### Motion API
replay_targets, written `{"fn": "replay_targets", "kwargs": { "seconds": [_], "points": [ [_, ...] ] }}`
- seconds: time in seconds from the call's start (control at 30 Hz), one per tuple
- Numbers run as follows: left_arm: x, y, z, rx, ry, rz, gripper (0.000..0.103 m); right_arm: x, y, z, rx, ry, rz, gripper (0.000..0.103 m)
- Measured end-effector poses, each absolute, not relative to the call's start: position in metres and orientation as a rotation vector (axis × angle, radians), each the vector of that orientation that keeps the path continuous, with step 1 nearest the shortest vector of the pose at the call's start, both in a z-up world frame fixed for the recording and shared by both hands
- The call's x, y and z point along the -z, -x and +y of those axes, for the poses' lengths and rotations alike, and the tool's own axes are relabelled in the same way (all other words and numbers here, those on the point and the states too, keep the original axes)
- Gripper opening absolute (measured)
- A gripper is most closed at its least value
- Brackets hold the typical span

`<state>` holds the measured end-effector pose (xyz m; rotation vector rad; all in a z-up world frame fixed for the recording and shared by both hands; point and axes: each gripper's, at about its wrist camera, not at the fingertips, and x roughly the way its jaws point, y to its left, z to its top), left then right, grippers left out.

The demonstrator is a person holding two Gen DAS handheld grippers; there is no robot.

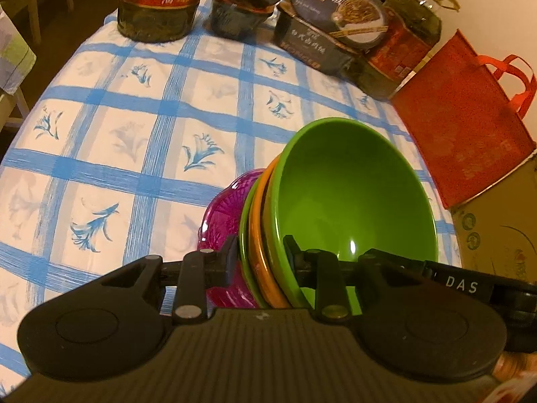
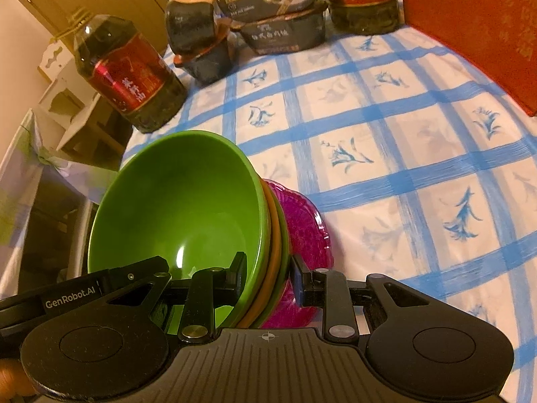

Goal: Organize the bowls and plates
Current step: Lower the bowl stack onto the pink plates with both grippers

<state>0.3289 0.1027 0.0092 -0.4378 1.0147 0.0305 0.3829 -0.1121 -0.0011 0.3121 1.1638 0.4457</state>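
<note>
Nesting one inside another, the dishes form a single stack held above a table (image 1: 100, 141) covered in a white cloth with blue checks and blue flower prints. The green bowl (image 1: 352, 194) sits on top, empty and glossy inside, with a small highlight near its bottom. Under it come an orange bowl (image 1: 258, 235), of which only the rim shows, then another green rim, and at the bottom a pink scalloped plate (image 1: 225, 211) of clear patterned plastic. The left gripper (image 1: 260, 255) pinches one side of the stack, one finger inside the top bowl and the other against the pink plate. The right gripper (image 2: 268, 270) pinches the opposite side the same way, its fingers pressed on the rims between them. Toward the far edge of the table stand two large oil bottles (image 2: 127, 74) with red labels, dark liquid showing inside, and several dark boxed meals (image 2: 278, 10) piled together. A red cloth bag (image 1: 470, 117) stands upright at the table's side.
</note>
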Motion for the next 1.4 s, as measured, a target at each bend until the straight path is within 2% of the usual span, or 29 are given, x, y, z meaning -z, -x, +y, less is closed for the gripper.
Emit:
{"fn": "replay_targets", "kwargs": {
  "seconds": [0.27, 1.13, 1.2, 1.23, 1.27, 1.3, 1.4],
  "points": [
    [0.014, -0.334, 0.105, -0.032, 0.453, 1.03, 0.025, 0.025, -0.388, -0.111, -0.445, -0.314, 1.189, 0.028],
    [0.015, -0.332, 0.103, -0.021, 0.43, 1.006, 0.025, 0.027, -0.386, -0.11, -0.458, -0.291, 1.171, 0.029],
    [0.015, -0.331, 0.105, -0.017, 0.439, 1.0, 0.027, 0.027, -0.386, -0.112, -0.465, -0.304, 1.169, 0.033],
    [0.014, -0.331, 0.106, -0.021, 0.441, 0.998, 0.031, 0.027, -0.386, -0.113, -0.471, -0.315, 1.162, 0.044],
    [0.014, -0.33, 0.106, -0.027, 0.441, 0.995, 0.038, 0.025, -0.385, -0.115, -0.476, -0.323, 1.15, 0.06],
    [0.012, -0.329, 0.108, -0.034, 0.44, 0.988, 0.04, 0.023, -0.383, -0.117, -0.475, -0.326, 1.136, 0.065],
    [0.006, -0.321, 0.112, -0.042, 0.454, 0.964, 0.046, 0.014, -0.378, -0.125, -0.481, -0.34, 1.102, 0.068]
  ]
}}
